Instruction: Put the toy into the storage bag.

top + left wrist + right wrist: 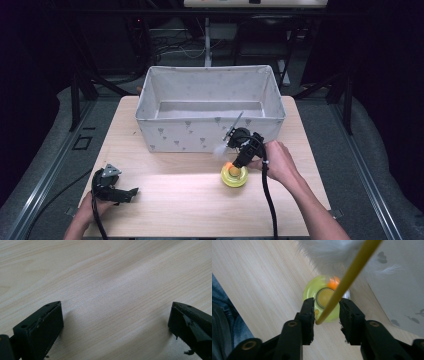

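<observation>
High view | left gripper [131, 192] rests low on the wooden table [165, 210], jaws apart, empty | right gripper [327, 315] stands over the yellow-green dish [313, 288], jaws apart around a yellow stick [347, 280] with white feathers [327, 250] | fabric bin [200, 132] beyond | likely step: securing the stick; next calls for closing squarely.

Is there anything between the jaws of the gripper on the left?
No. In the left gripper view the left gripper has its jaws spread wide, with bare wooden table between them.

No readable text — none anywhere
</observation>
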